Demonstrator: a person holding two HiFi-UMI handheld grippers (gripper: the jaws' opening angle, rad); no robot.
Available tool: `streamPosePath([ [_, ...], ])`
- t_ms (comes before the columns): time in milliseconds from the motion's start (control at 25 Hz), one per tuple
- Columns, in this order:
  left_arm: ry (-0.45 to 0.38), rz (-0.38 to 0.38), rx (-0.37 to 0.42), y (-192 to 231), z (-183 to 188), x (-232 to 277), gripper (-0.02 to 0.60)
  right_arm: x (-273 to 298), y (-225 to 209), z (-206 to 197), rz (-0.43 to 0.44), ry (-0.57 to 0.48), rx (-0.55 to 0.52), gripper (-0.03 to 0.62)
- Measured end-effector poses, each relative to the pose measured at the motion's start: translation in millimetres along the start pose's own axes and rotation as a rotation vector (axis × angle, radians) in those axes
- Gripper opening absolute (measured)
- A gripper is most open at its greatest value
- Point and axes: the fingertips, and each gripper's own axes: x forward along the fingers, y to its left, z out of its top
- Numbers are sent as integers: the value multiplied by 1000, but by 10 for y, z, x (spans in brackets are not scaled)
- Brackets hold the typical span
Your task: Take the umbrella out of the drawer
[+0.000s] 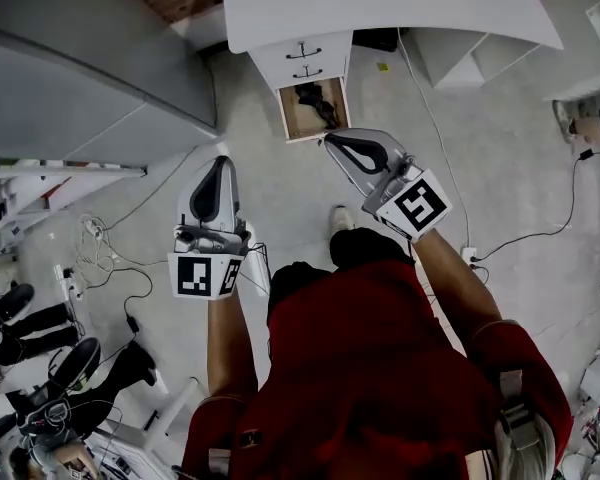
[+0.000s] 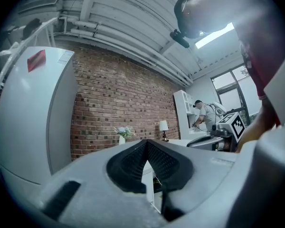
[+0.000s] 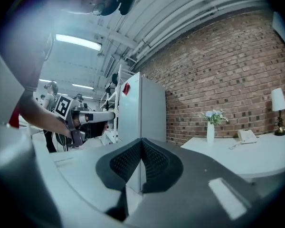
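**Q:** Umbrella (image 1: 318,103) retrieval, step check. What is the state of the fingers?

**A:** Left gripper (image 2: 146,144): fingers (image 2: 131,164) closed tip to tip, nothing between them. Right gripper (image 3: 141,141): fingers (image 3: 157,163) likewise together and empty. Both grippers are held out level in front of the person, over the floor (image 1: 280,183).

**Q:** Where is the umbrella?

**A:** It lies as a dark bundle inside the open bottom drawer (image 1: 284,114) of the white drawer unit (image 1: 302,60), under the table (image 1: 380,8). In the head view, the right gripper's tip shows just beside the drawer's front edge. Its height above the drawer cannot be told. The left gripper is well apart, off to the left.

**Q:** Which step is in hand?

**A:** Judged as approach. The drawer is already open and no grasp has been made.

**Q:** What does the next move call for?

**A:** Probably the following:
1. Spread the right gripper's fingers.
2. Tilt the right gripper down into the drawer.
3. Set the fingers around the umbrella's body, not beside it.
4. Close the fingers.
5. Lift clear of the drawer walls.
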Motion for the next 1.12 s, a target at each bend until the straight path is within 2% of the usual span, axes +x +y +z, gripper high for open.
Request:
streamPosePath([
  [360,35,30,2,290,-273,477,5,337,-487,-294,3,38,17,12],
  [720,66,14,-26,555,-713,717,5,618,-728,-675,-40,98,32,12],
  [920,78,3,-31,765,-1091,758,5,875,-803,-1027,-51,131,22,12],
  [1120,81,-3,-35,966,-1587,831,5,1149,-962,-1577,-65,149,14,12],
])
